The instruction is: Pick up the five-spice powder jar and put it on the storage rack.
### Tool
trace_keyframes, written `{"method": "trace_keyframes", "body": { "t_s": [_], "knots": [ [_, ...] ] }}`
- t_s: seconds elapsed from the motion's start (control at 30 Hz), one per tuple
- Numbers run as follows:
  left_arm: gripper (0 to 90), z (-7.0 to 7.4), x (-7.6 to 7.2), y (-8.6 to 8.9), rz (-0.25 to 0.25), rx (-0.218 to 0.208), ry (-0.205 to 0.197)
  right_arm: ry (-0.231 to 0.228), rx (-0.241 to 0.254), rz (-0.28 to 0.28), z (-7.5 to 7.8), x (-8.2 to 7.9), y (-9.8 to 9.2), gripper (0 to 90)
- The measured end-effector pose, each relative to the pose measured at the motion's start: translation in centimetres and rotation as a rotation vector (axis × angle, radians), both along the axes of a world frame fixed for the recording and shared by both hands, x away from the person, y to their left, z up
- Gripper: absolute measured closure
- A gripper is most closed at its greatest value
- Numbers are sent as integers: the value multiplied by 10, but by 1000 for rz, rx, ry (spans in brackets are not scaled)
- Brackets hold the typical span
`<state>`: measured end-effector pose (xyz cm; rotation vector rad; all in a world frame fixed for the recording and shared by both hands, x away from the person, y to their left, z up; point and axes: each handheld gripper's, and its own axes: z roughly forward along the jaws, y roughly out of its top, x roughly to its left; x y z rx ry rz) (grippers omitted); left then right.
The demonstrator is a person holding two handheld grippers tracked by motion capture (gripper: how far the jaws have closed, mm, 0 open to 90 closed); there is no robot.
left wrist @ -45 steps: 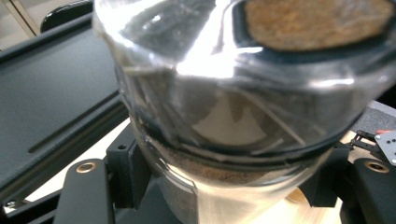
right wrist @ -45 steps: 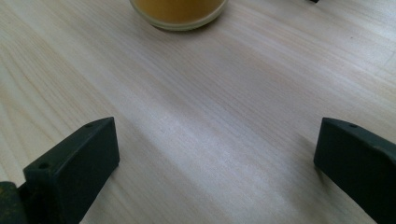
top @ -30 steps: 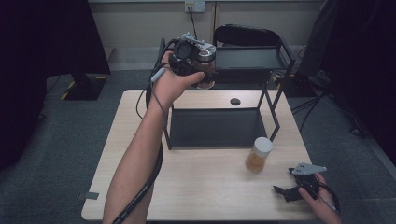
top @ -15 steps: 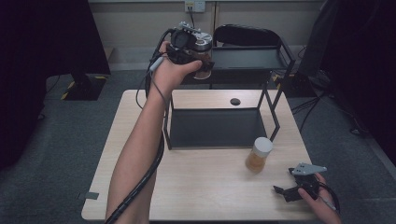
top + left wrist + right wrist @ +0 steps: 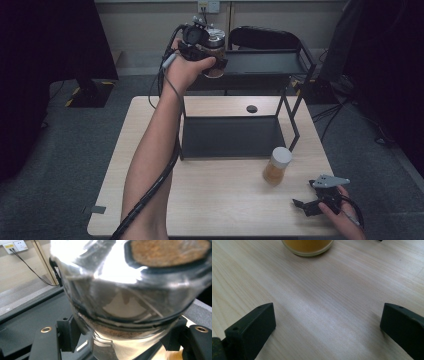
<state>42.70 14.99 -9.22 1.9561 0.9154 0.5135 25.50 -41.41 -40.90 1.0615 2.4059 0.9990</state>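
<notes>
My left gripper (image 5: 209, 49) is raised at the back, level with the top shelf (image 5: 265, 64) of a black wire rack. It is shut on a glass jar (image 5: 216, 56) with a silver lid and brown contents. In the left gripper view the jar (image 5: 125, 297) sits close up between the jaws of that gripper (image 5: 125, 340), over the dark shelf. An amber jar (image 5: 276, 166) with a white lid stands on the table in front of the rack. My right gripper (image 5: 306, 206) rests near the front right edge, open, with bare wood between the jaws of this gripper (image 5: 328, 325); the amber jar (image 5: 307, 246) is just ahead.
The rack's lower shelf (image 5: 230, 137) lies on the pale wooden table (image 5: 220, 205). A small round hole (image 5: 252, 108) shows in the tabletop behind it. A dark chair (image 5: 265, 37) stands beyond the rack. Grey carpet surrounds the table.
The left hand has carried the brown jar farther back and a little higher, toward the rack's top shelf. The right gripper and the amber jar have stayed put.
</notes>
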Motion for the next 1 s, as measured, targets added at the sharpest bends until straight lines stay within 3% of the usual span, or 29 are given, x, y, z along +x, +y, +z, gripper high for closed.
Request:
{"method": "trace_keyframes", "body": {
  "t_s": [1.0],
  "knots": [
    [313, -12, 32, -12, 54, 10, 12, 3, 0, -3, 0, -1, 1, 0]
  ]
}}
